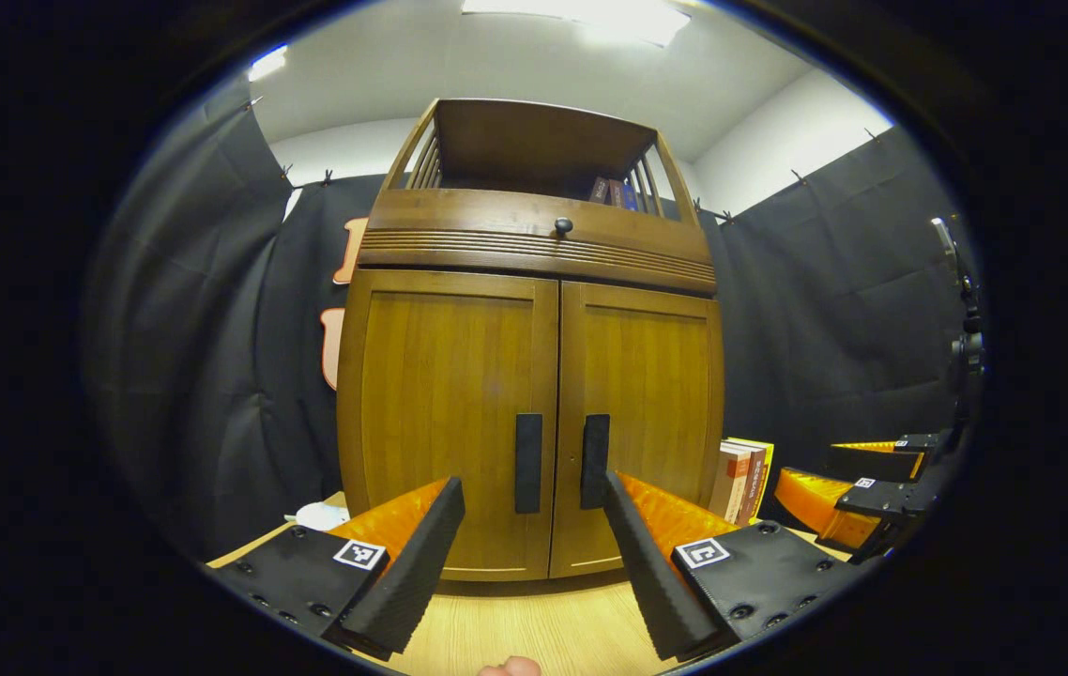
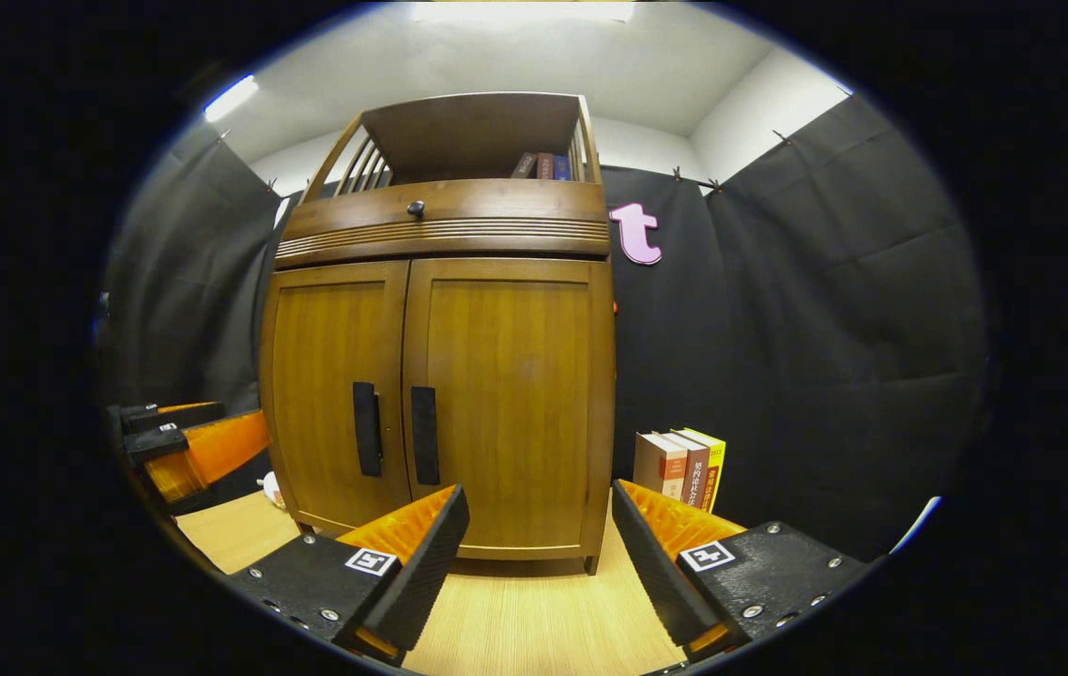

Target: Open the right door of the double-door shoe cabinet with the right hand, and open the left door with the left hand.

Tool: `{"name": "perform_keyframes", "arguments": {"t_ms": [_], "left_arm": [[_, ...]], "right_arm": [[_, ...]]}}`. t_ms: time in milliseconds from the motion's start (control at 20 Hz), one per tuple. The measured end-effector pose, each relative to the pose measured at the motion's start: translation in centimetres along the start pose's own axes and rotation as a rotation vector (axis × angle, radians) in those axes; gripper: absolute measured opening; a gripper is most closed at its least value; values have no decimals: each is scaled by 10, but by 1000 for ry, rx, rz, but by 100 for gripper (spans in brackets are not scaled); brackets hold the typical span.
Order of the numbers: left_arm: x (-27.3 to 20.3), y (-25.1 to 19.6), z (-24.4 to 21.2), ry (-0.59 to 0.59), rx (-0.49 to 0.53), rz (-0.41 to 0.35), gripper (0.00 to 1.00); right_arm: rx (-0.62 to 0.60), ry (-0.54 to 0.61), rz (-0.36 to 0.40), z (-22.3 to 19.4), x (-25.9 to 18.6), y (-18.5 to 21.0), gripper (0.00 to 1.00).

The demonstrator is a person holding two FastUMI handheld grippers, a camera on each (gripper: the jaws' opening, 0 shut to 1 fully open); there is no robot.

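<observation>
A brown wooden shoe cabinet (image 1: 534,376) (image 2: 440,394) stands on a light wooden surface with both doors closed. Its left door (image 1: 445,413) (image 2: 332,394) and right door (image 1: 651,404) (image 2: 506,394) each carry a dark vertical handle by the centre seam: left handle (image 1: 528,462) (image 2: 366,428), right handle (image 1: 595,460) (image 2: 424,435). My left gripper (image 1: 534,535) is open, a short way in front of the two handles. My right gripper (image 2: 539,540) is open, in front of the right door's lower part. The right gripper (image 1: 862,488) also appears at the left view's right edge, the left gripper (image 2: 187,446) at the right view's left edge.
Several upright books (image 1: 740,479) (image 2: 681,468) stand right of the cabinet. A drawer with a round knob (image 1: 563,225) (image 2: 415,208) sits above the doors, under an open shelf with more books. A small white object (image 1: 321,514) lies left of the cabinet. Black cloth walls surround.
</observation>
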State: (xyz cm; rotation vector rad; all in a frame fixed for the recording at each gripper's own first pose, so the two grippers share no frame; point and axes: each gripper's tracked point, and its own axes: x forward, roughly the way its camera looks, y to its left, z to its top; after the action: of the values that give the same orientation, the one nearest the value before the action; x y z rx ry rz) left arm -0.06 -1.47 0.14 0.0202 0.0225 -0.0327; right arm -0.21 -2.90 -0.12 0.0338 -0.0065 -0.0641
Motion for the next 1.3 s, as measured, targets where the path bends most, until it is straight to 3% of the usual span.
{"name": "perform_keyframes", "arguments": {"t_ms": [100,200,250,300,350,1050,1100,1150,1300], "left_arm": [[-2,0,0,5,-2,1,96],[-3,1,0,8,-7,2,96],[-3,1,0,8,-8,2,96],[-3,1,0,8,-7,2,96],[-4,2,0,5,-5,4,96],[-6,15,2,-4,-11,36,96],[-6,15,1,-1,-11,38,94],[-5,16,0,2,-15,40,99],[-5,20,-5,18,-26,51,99]], "right_arm": [[13,-2,-9,0,-2,-2,97],[10,0,-19,-1,-4,-5,94],[13,1,-22,0,-4,-6,98],[20,1,-23,1,-5,-6,94],[26,-2,-21,1,-6,-5,97],[18,-7,-29,4,-3,-5,98],[24,-11,-26,7,0,-3,97],[32,-11,-17,9,4,-2,97],[14,-26,27,26,24,9,94]]}}
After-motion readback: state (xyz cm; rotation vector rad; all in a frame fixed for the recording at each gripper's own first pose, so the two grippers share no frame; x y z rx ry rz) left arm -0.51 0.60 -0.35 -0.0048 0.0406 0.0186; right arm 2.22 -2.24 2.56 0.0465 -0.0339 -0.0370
